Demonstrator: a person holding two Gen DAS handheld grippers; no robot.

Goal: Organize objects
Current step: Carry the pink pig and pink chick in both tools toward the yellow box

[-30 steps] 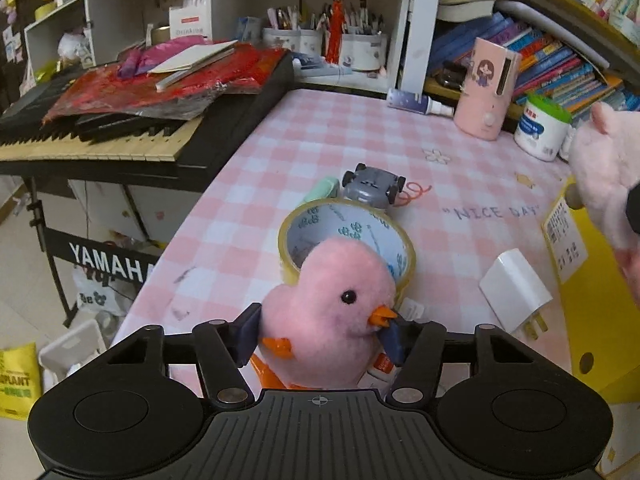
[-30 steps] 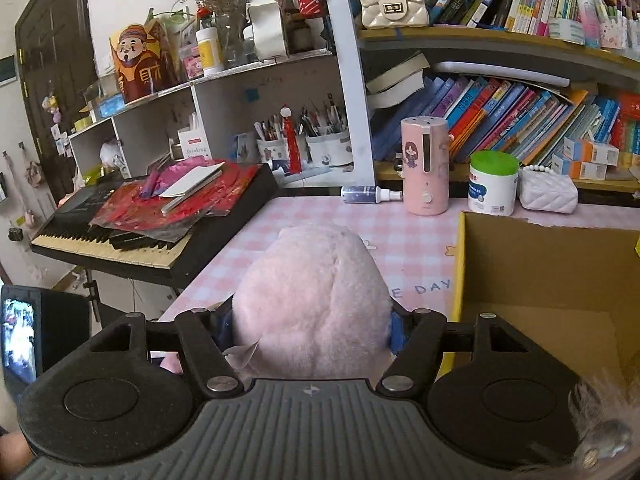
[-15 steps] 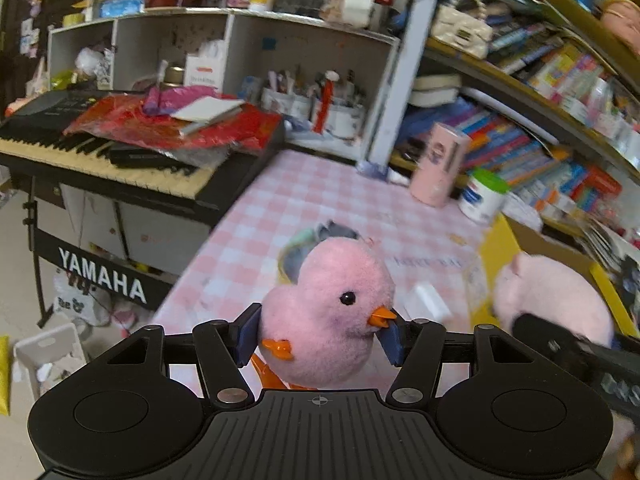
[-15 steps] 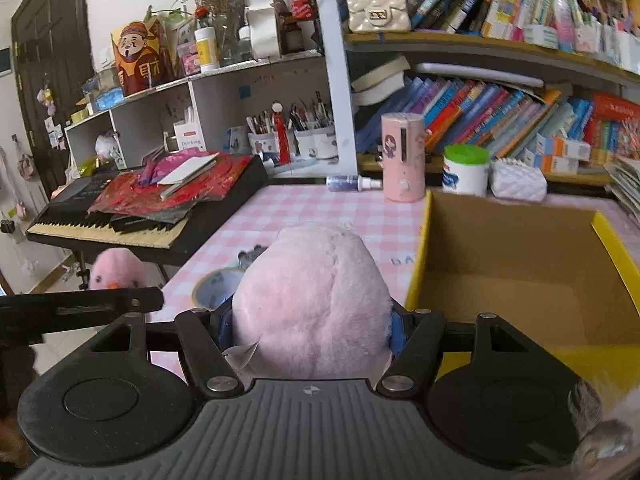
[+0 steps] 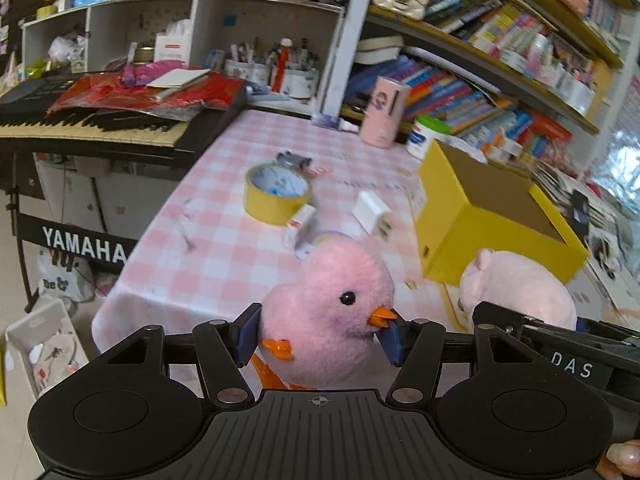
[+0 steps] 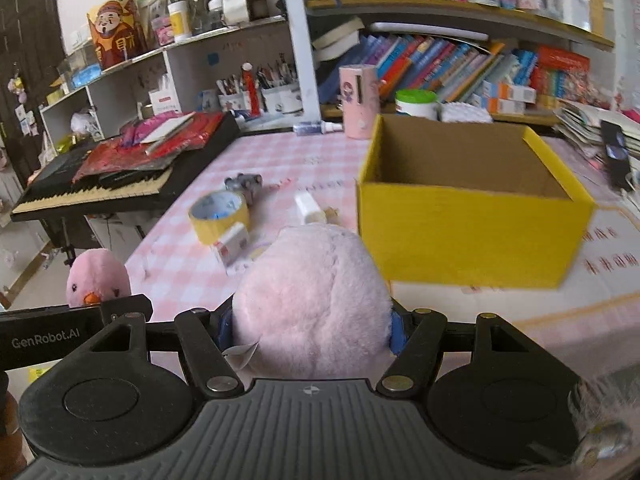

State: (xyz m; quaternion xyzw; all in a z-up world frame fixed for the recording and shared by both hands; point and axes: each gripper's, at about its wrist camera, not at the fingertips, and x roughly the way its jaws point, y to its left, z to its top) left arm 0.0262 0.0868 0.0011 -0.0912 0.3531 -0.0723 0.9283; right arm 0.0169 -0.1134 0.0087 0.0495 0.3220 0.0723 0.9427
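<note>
My left gripper (image 5: 318,336) is shut on a pink plush chick (image 5: 332,312) with an orange beak, held in the air near the table's front edge. My right gripper (image 6: 310,330) is shut on a pale pink plush pig (image 6: 312,300), seen from behind. The chick also shows in the right wrist view (image 6: 98,276), and the pig in the left wrist view (image 5: 520,284). An open yellow cardboard box (image 6: 472,204) stands on the pink checked table (image 6: 192,272), ahead and right of both toys; it also shows in the left wrist view (image 5: 492,232). The box looks empty inside.
On the table lie a yellow tape roll (image 5: 276,196), a white charger (image 5: 372,212), a small white box (image 5: 298,224) and a grey toy car (image 5: 294,160). A pink canister (image 6: 358,100) and white jar (image 6: 416,104) stand at the back. A Yamaha keyboard (image 5: 100,128) borders the left side.
Both grippers have pulled back and risen with their toys. The table items and the yellow box now look farther off, and the whole box has come into view.
</note>
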